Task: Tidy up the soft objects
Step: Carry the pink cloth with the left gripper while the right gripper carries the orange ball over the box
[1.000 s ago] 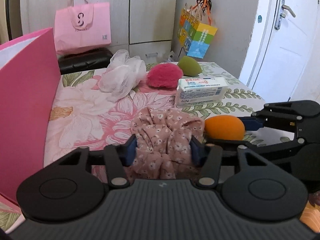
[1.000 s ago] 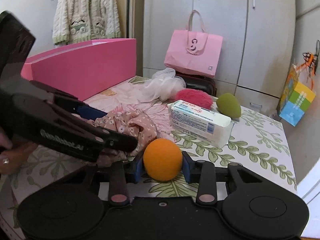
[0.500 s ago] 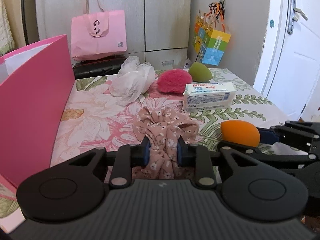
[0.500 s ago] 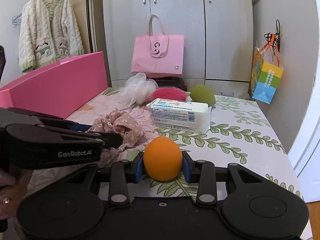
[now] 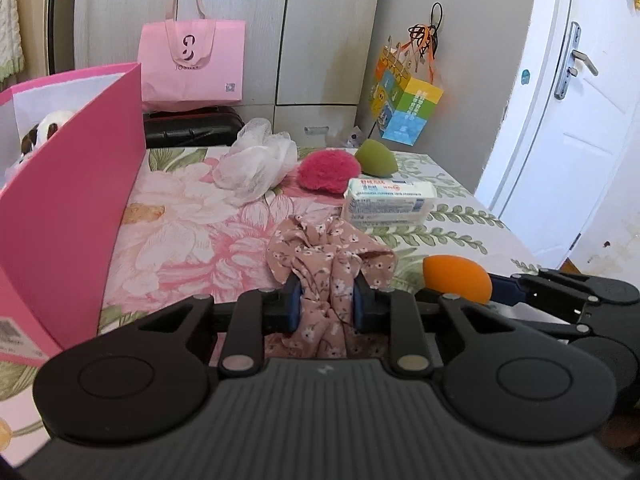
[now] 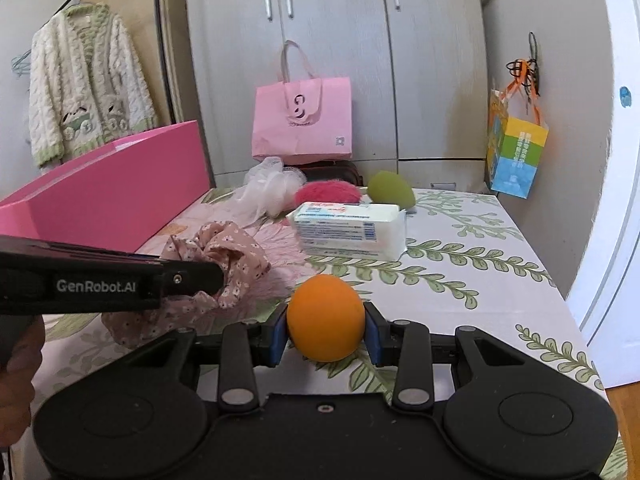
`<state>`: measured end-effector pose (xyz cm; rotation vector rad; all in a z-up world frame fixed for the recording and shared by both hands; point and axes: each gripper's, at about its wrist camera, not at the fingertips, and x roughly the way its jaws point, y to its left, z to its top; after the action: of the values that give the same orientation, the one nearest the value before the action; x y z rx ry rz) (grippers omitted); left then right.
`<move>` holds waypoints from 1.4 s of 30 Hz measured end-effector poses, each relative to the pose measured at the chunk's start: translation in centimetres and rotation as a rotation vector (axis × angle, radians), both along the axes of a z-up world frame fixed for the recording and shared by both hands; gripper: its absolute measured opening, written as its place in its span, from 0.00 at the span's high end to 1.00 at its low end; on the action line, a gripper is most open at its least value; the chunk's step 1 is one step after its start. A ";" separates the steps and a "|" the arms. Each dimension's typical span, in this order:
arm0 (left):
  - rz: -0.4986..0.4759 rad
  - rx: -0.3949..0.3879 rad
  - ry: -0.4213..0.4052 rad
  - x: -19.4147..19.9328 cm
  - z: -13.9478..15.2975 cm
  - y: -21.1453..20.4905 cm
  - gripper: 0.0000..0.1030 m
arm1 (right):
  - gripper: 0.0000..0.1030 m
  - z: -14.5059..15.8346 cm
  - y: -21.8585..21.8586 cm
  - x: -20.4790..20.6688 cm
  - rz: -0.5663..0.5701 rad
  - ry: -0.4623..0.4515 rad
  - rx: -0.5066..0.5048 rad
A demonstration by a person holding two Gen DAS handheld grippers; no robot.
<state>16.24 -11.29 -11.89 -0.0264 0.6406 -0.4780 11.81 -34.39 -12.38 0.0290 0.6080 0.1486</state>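
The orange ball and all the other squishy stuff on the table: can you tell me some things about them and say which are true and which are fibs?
1. The right gripper is squeezing the orange ball. True.
2. The left gripper is open and holds nothing. False: it is shut on the flowery scrunchie.
3. The green sponge sits beside the fluffy pink puff. True.
4. The white tissue pack is inside the pink box. False: it lies on the flowered tablecloth.
5. The white mesh pouf is in a gripper. False: it rests on the table, untouched.
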 end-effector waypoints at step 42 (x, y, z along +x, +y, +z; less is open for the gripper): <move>0.071 -0.045 -0.012 -7.9 11.4 20.6 0.77 | 0.58 11.5 14.8 -0.7 0.614 0.146 0.240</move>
<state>8.33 9.31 -0.49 -0.0889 0.6147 -0.4241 11.15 -19.57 -0.84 0.0852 0.7280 0.8204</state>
